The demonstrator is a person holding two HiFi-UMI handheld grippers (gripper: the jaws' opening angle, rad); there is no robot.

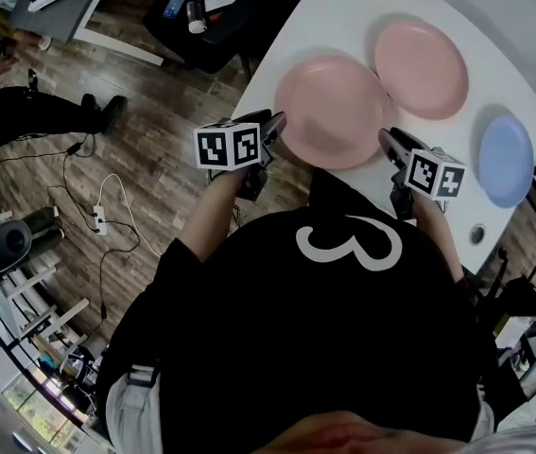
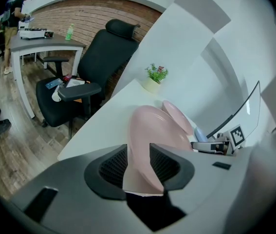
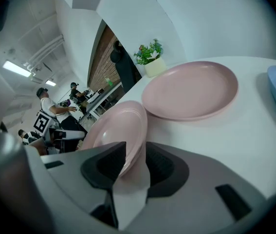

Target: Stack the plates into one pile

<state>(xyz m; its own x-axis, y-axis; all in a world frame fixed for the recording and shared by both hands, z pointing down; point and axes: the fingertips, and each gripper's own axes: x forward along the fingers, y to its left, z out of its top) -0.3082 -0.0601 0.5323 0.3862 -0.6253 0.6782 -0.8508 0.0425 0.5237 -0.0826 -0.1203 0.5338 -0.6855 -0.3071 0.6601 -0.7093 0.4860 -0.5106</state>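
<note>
A pink plate (image 1: 332, 112) lies near the front edge of the white table (image 1: 343, 17). Its far right rim meets a second pink plate (image 1: 423, 69). A blue plate (image 1: 506, 159) sits apart at the right. My left gripper (image 1: 275, 121) is at the near plate's left rim. In the left gripper view that rim (image 2: 152, 130) runs between the open jaws of the left gripper (image 2: 138, 160). My right gripper (image 1: 388, 140) is at the plate's right rim. In the right gripper view the same plate (image 3: 113, 130) passes between the right gripper's (image 3: 135, 160) parted jaws.
A small potted plant (image 3: 153, 65) stands at the table's far end, beyond the second pink plate (image 3: 191, 89). A black office chair (image 2: 94, 67) stands left of the table on the wooden floor. Cables lie on that floor (image 1: 107, 216).
</note>
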